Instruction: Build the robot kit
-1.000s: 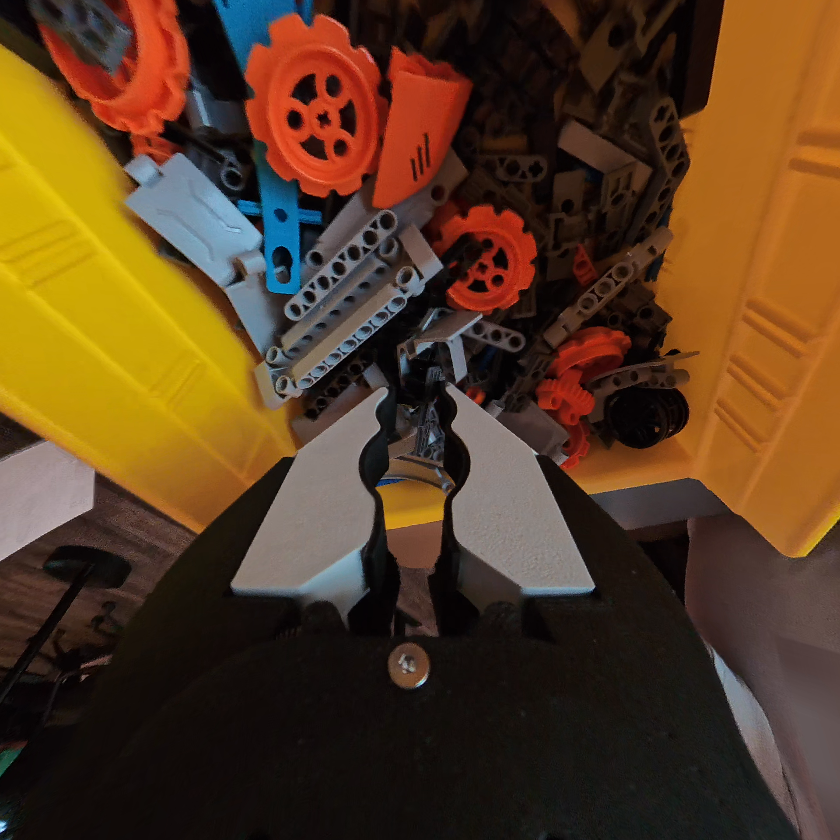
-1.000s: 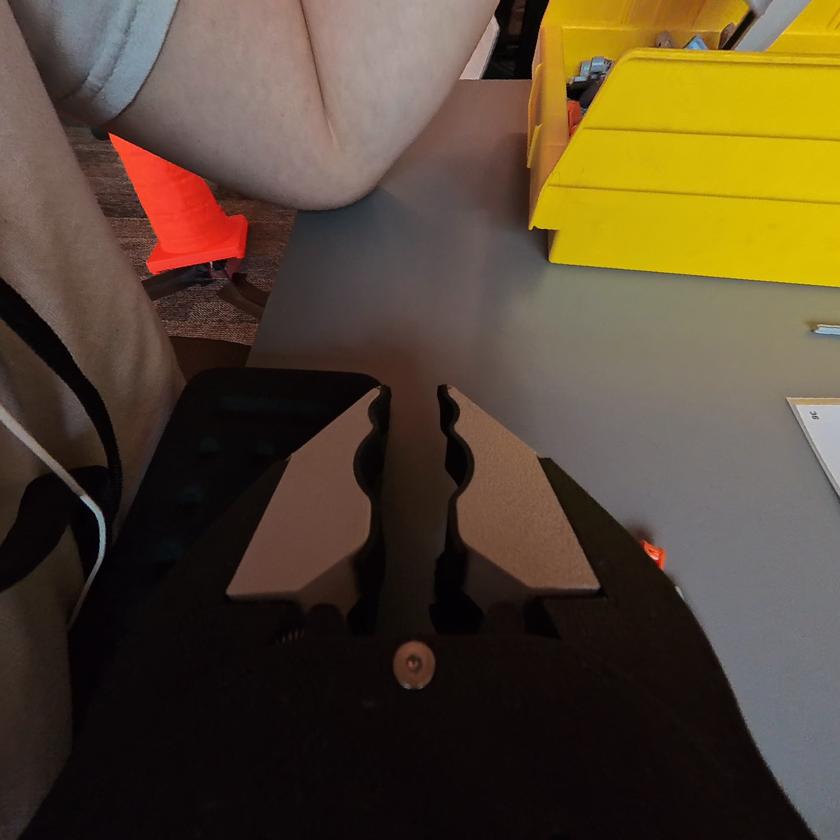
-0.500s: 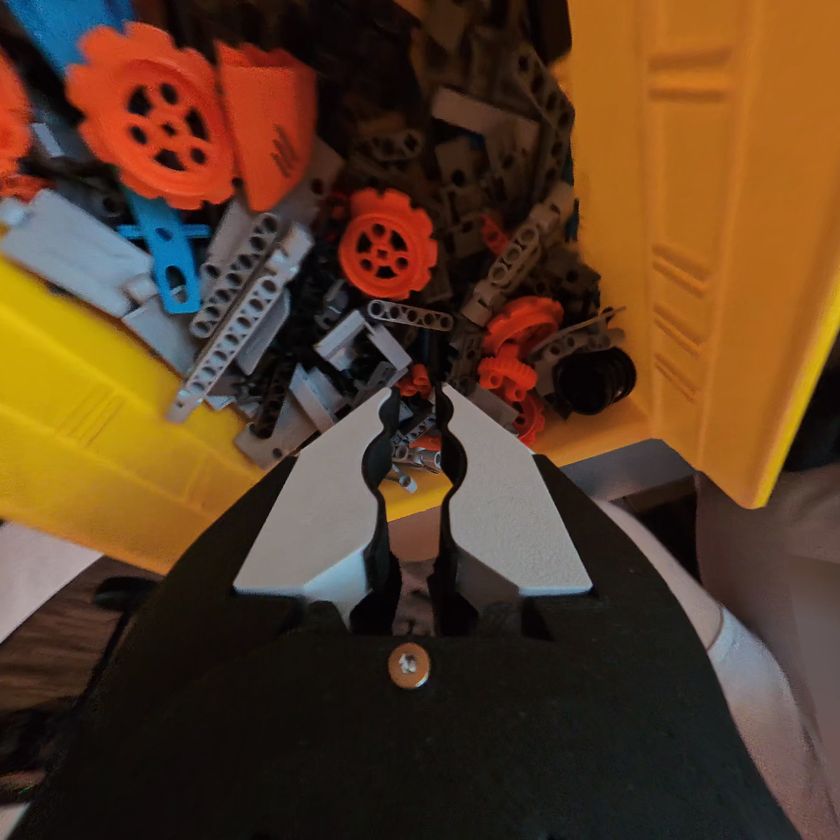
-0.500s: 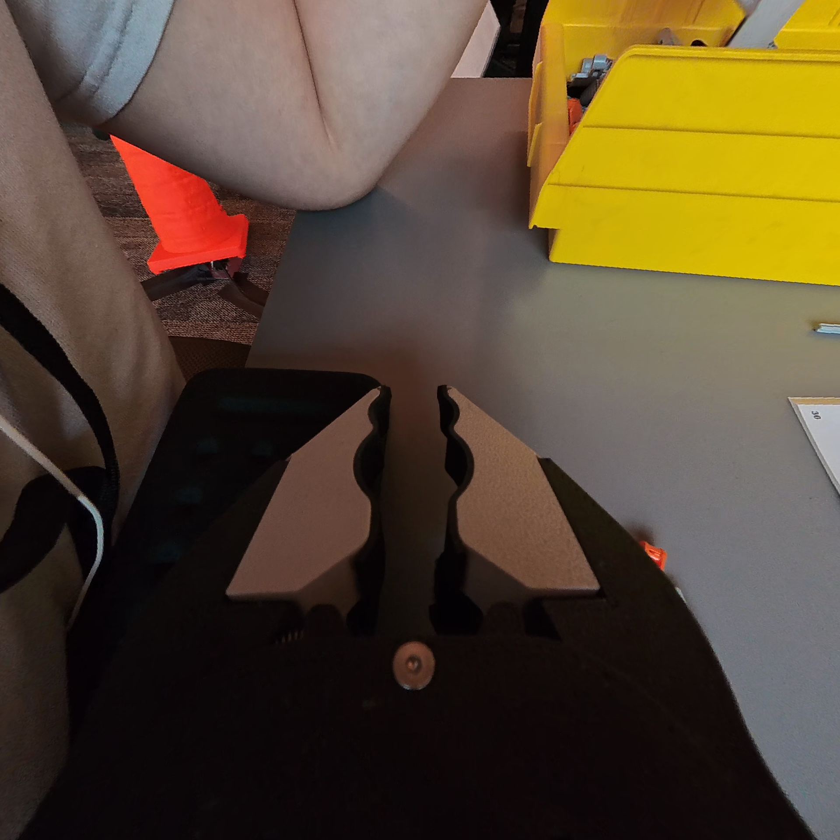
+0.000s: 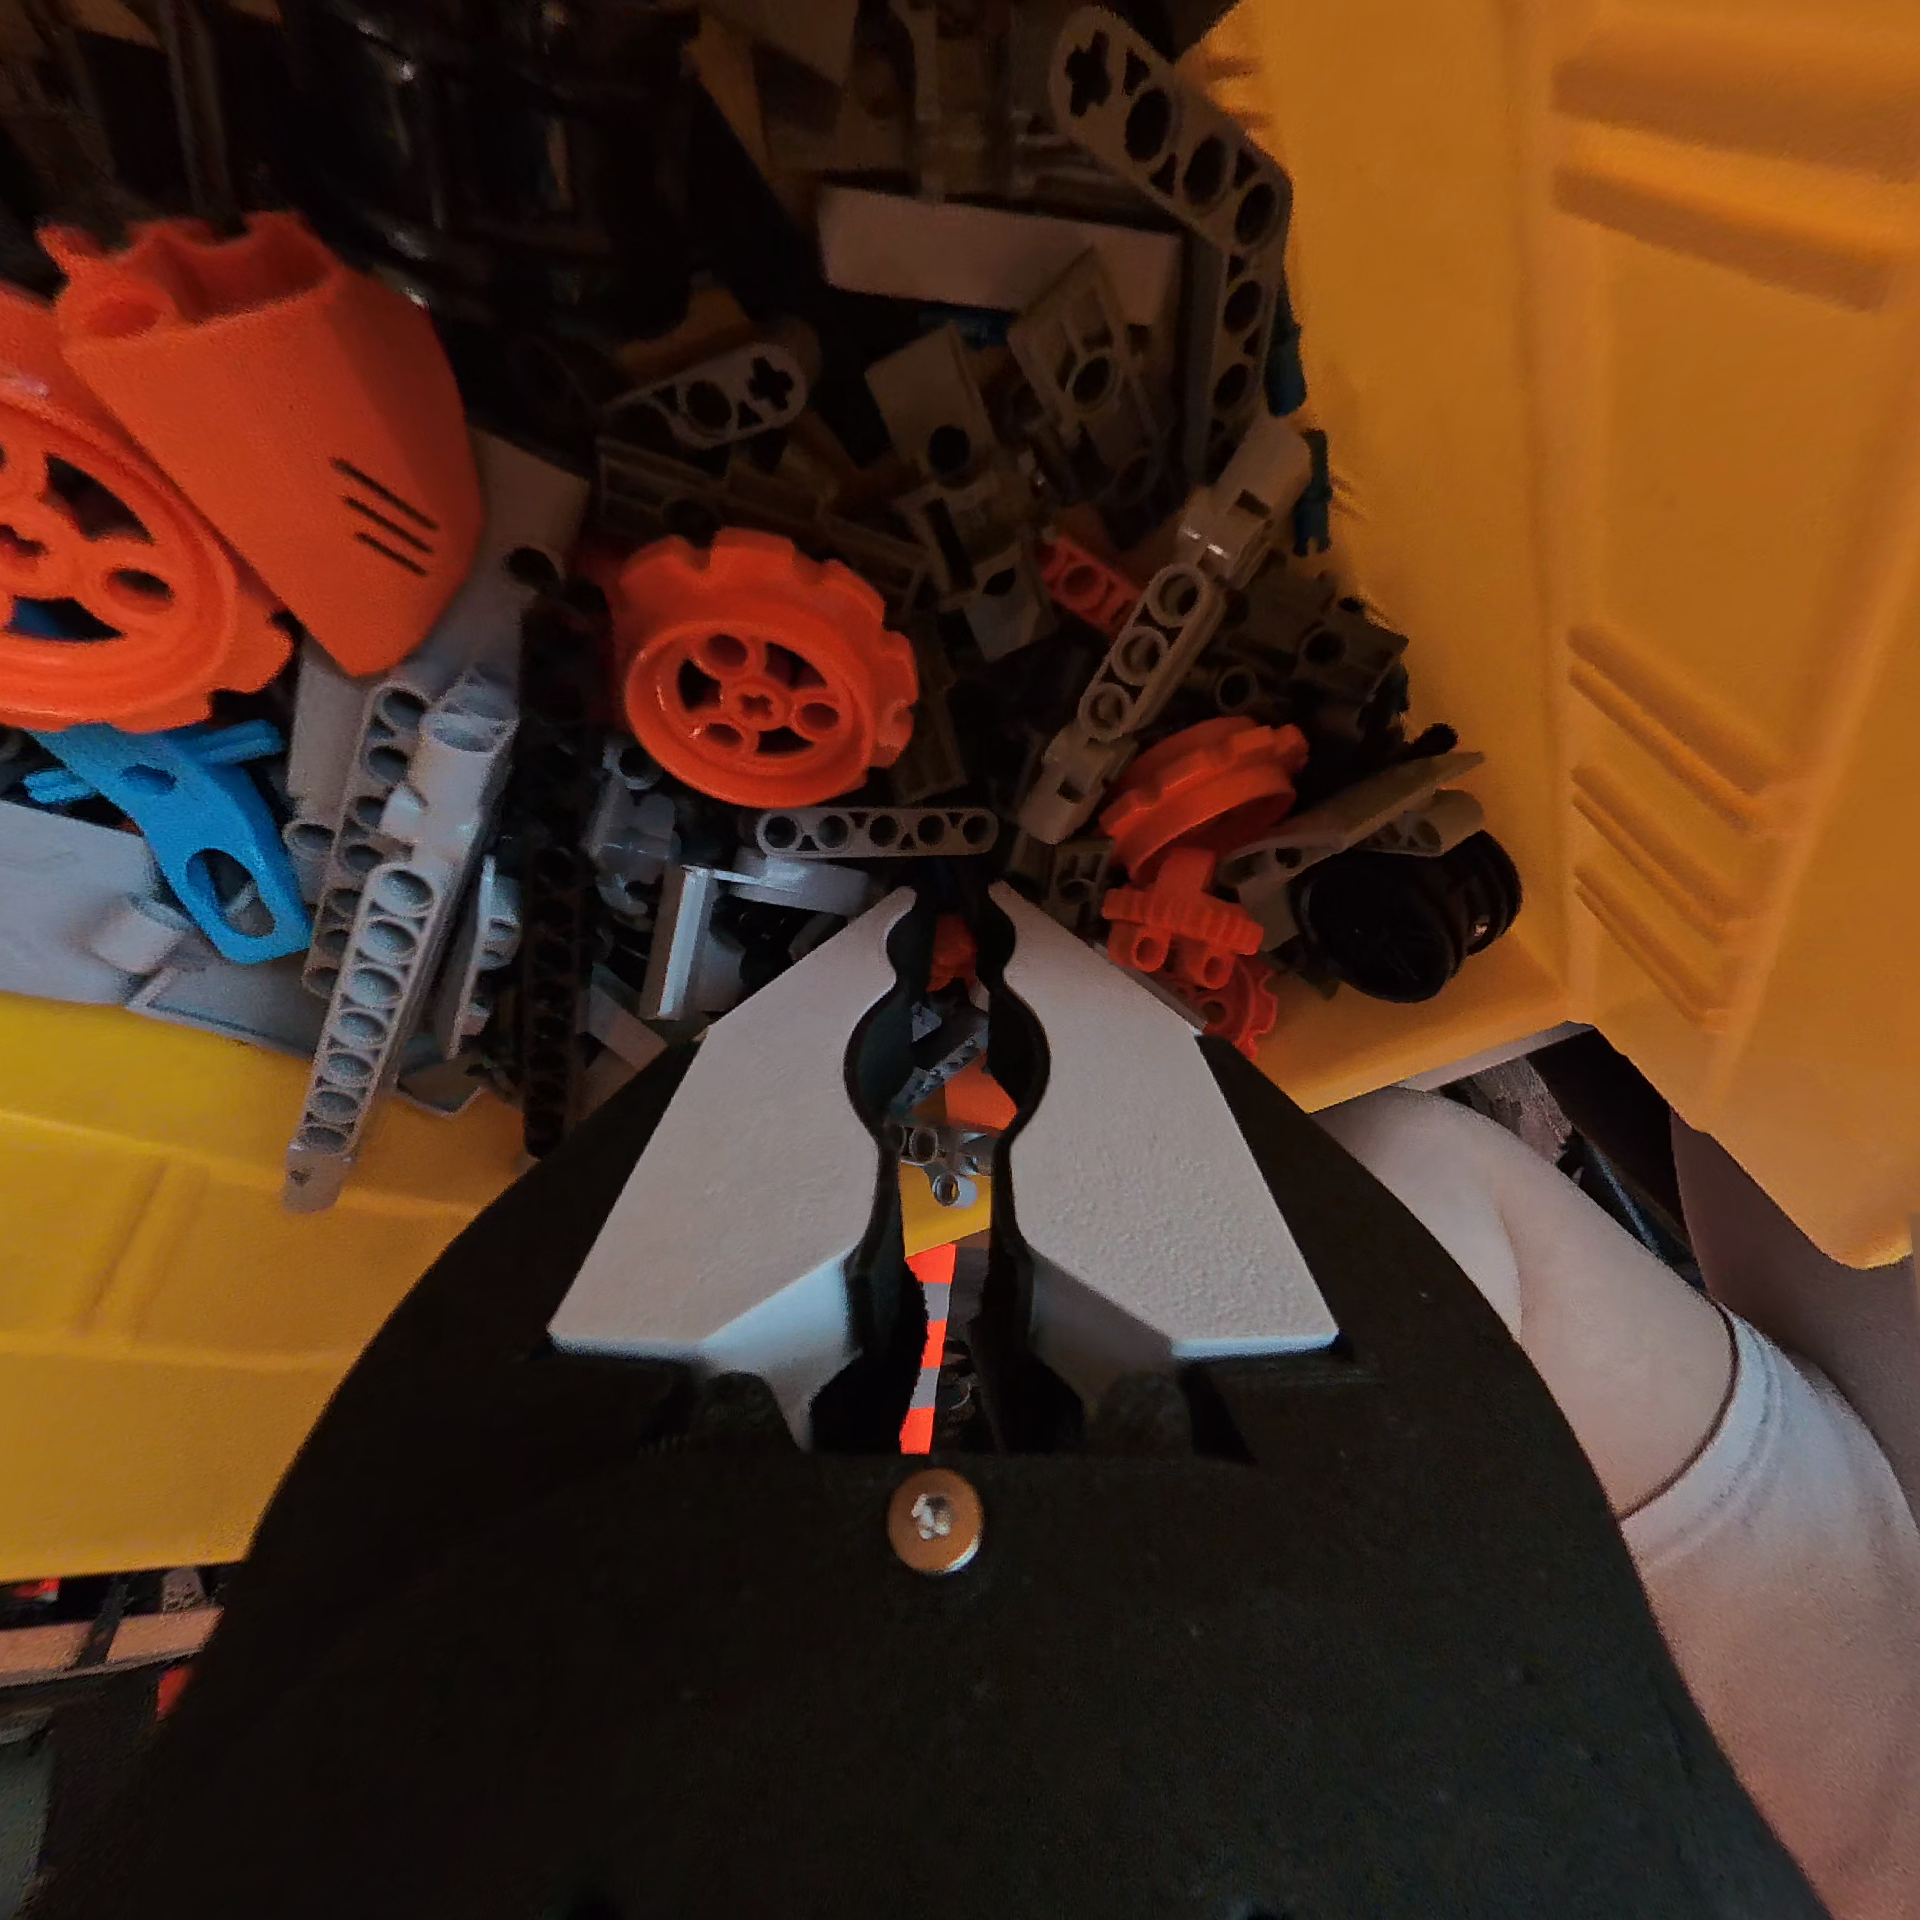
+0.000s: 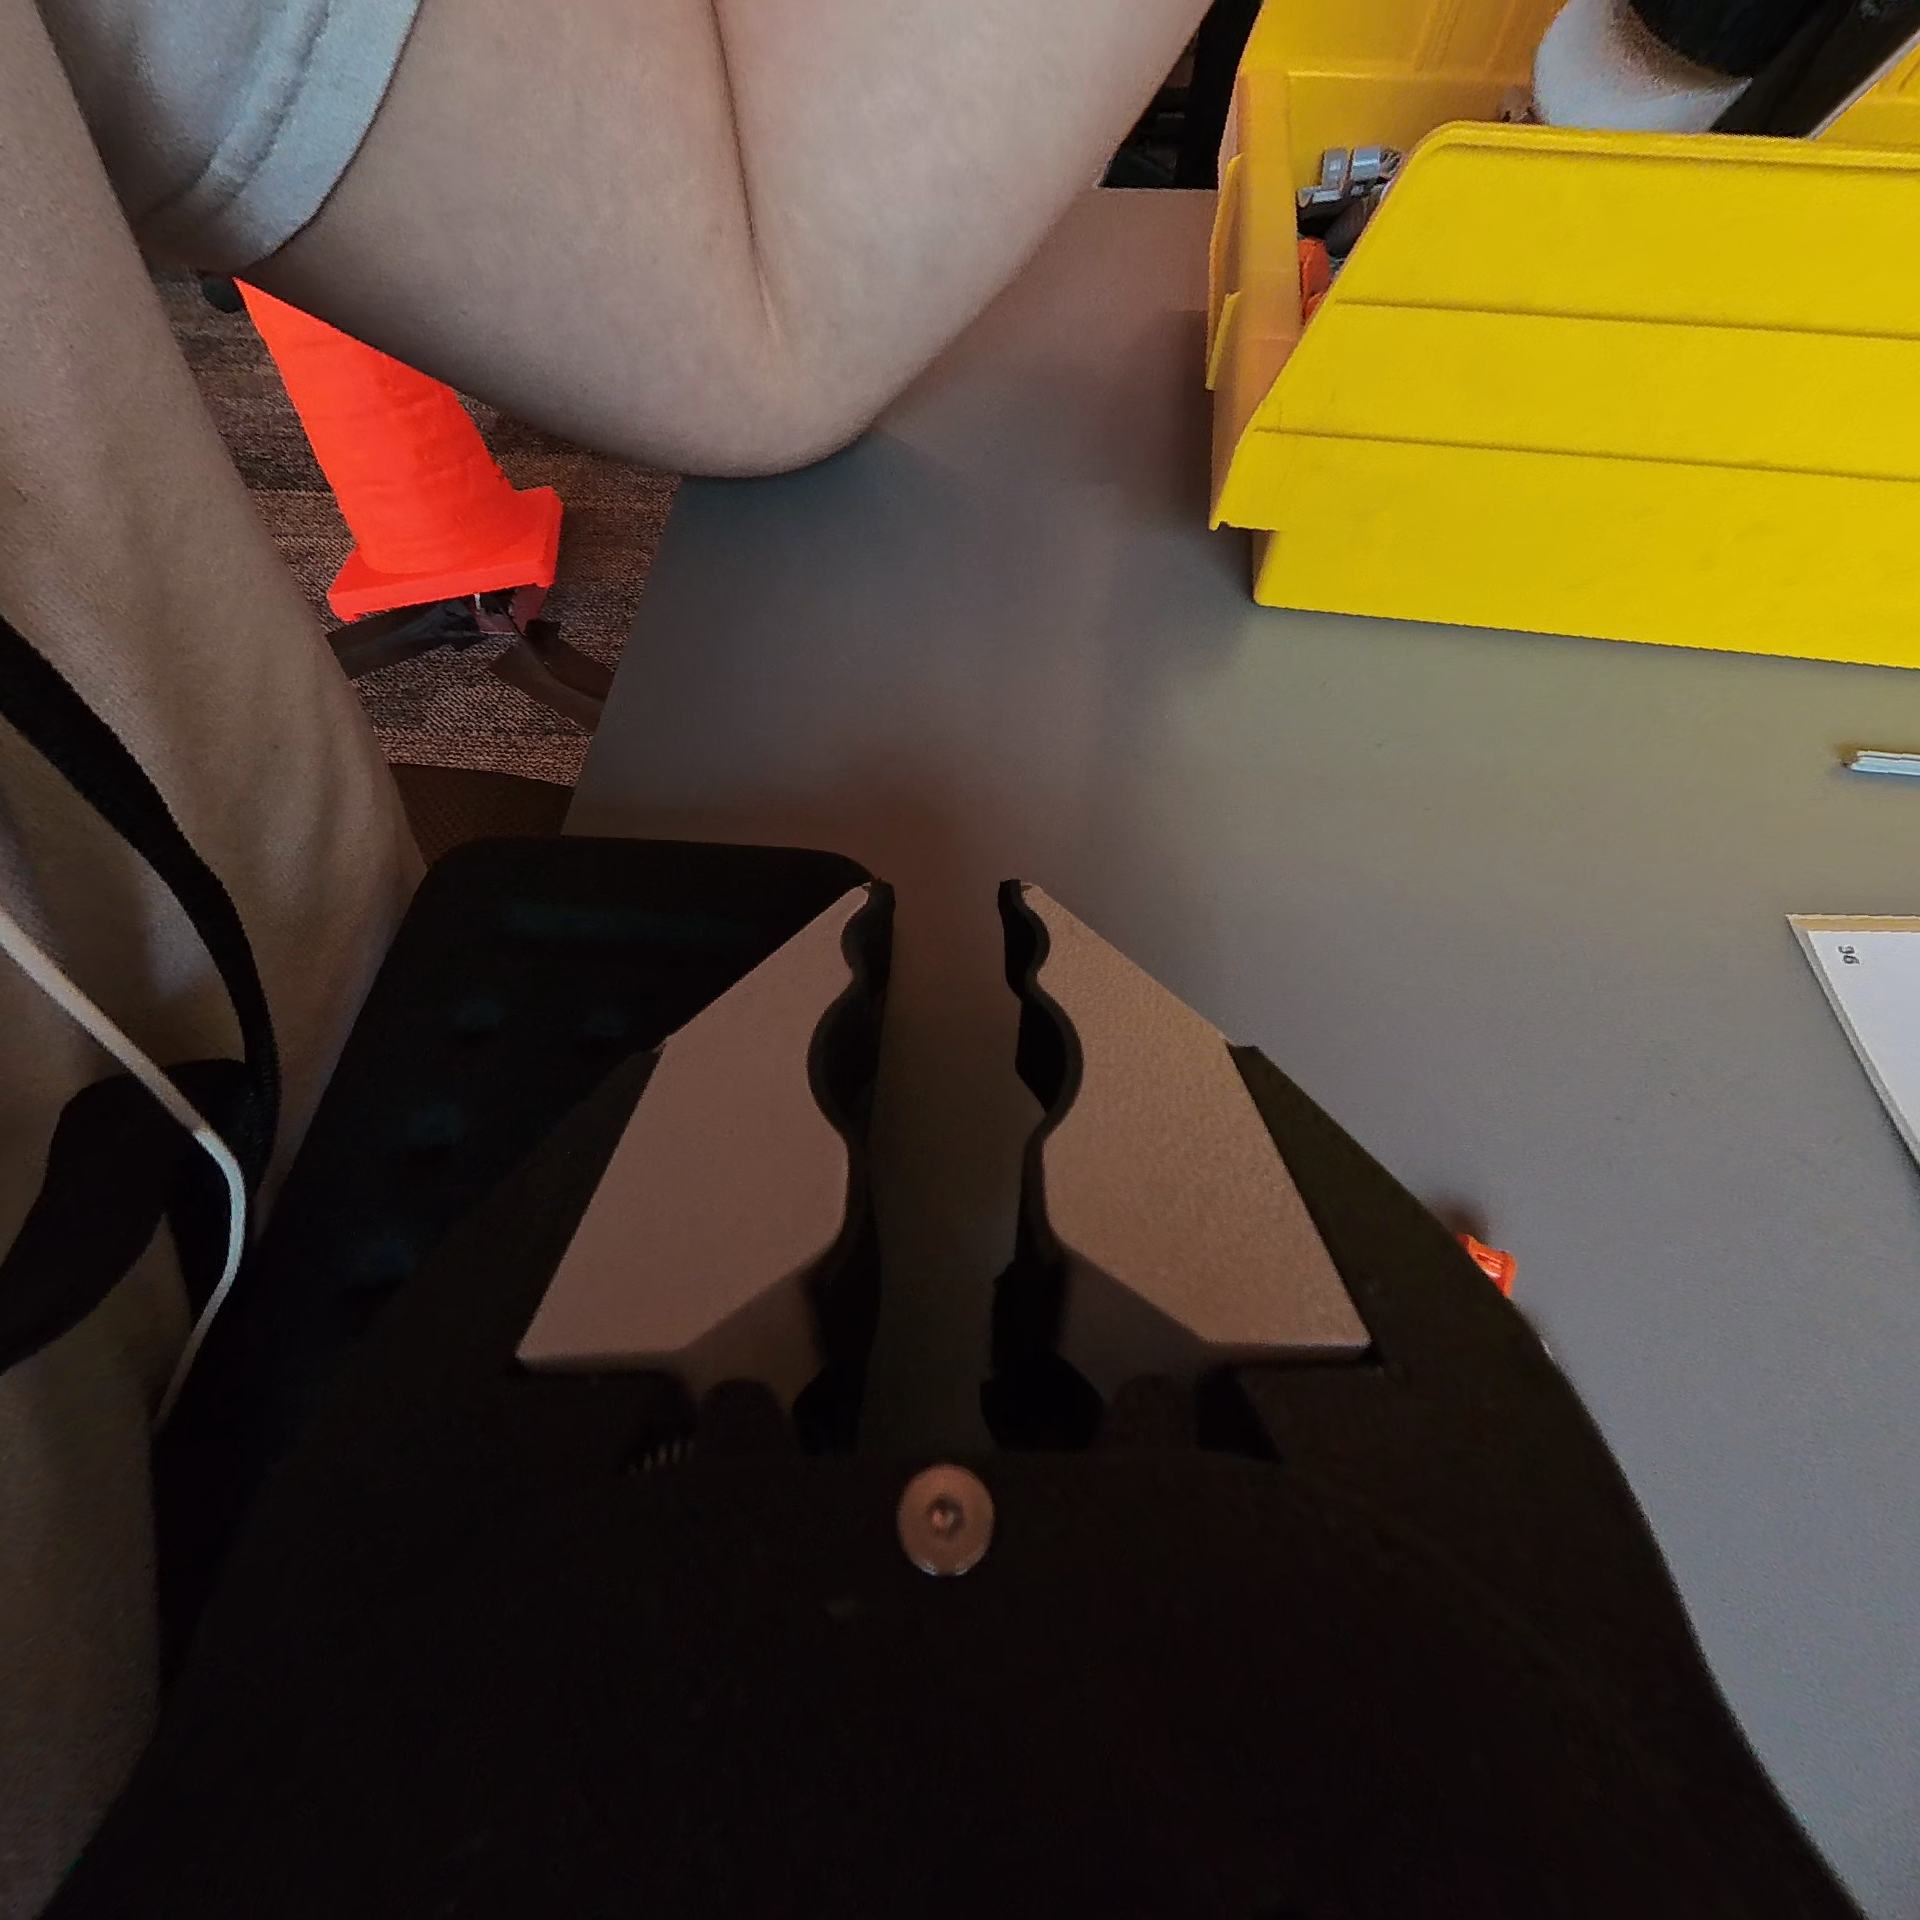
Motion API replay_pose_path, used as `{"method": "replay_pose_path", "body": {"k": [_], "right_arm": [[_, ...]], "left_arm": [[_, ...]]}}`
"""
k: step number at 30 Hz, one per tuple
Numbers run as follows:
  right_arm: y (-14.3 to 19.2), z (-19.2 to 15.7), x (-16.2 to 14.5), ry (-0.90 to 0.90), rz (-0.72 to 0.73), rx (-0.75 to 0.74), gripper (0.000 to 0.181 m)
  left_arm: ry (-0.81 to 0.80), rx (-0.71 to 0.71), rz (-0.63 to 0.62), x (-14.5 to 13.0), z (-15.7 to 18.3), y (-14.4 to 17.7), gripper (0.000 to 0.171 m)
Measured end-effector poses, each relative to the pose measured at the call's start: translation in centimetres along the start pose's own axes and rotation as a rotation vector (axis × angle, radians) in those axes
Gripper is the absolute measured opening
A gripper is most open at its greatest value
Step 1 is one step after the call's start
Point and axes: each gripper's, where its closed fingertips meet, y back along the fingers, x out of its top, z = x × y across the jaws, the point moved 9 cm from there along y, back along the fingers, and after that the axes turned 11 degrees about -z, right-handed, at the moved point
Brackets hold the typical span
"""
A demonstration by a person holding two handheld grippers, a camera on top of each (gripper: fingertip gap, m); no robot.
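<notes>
Left gripper (image 5: 951,902) is right at the near edge of the yellow bin (image 5: 1621,582), tips down among the loose building parts. Its jaws stand narrow, a thin gap between them, and small parts show through that gap: a bit of orange, a dark piece, a small grey connector (image 5: 940,1148). Whether any of them is actually pinched, I cannot tell. Just past the tips lies a short grey beam (image 5: 878,831) with a row of holes, and beyond that an orange toothed wheel (image 5: 764,675). To the left, long grey beams (image 5: 364,987) lean over the bin's front lip, a blue piece (image 5: 197,831) sits beside them, and an orange curved panel (image 5: 291,436) overlaps a larger orange wheel (image 5: 94,582) at the left edge. To the right of the tips, small orange gears (image 5: 1179,925) and a black tyre (image 5: 1403,914) crowd into the bin's near right corner. Dark grey parts fill the back.

Right gripper (image 6: 945,899) hangs over the grey bench (image 6: 1299,883) at its left edge, jaws a little apart with nothing between them, only bare bench showing in the gap. A black flat case (image 6: 582,956) lies under its left finger. The yellow bin (image 6: 1579,416) sits at the far right of the bench, well apart. A white card (image 6: 1870,1029) lies at the right edge, a small orange bit (image 6: 1491,1262) just beside the gripper body. A person's arm (image 6: 675,229) crosses above, with an orange cone (image 6: 395,447) on the floor behind.
</notes>
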Motion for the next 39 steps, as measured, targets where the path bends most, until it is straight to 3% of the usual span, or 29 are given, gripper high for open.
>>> {"method": "replay_pose_path", "body": {"k": [10,17,19,30,39], "right_arm": [[0.0,0.0,0.0,0.002,-0.003,-0.002,0.021],[0.0,0.0,-0.1,0.0,-0.004,-0.001,0.021],[0.0,0.0,-0.1,0.0,-0.005,0.0,0.021],[0.1,-0.1,-0.1,0.003,-0.005,-0.002,0.021],[0.1,-0.1,-0.1,0.006,-0.008,-0.004,0.021]], "left_arm": [[0.009,0.031,-0.024,0.1,-0.2,0.0,0.0],[-0.004,0.019,0.082,-1.6,-0.2,1.0,0.0],[0.004,0.023,0.084,-1.3,-0.4,1.0,0.009],[0.025,0.028,0.008,0.4,-0.4,0.4,0.0],[0.049,0.083,-0.053,1.0,-0.1,0.1,0.002]]}}
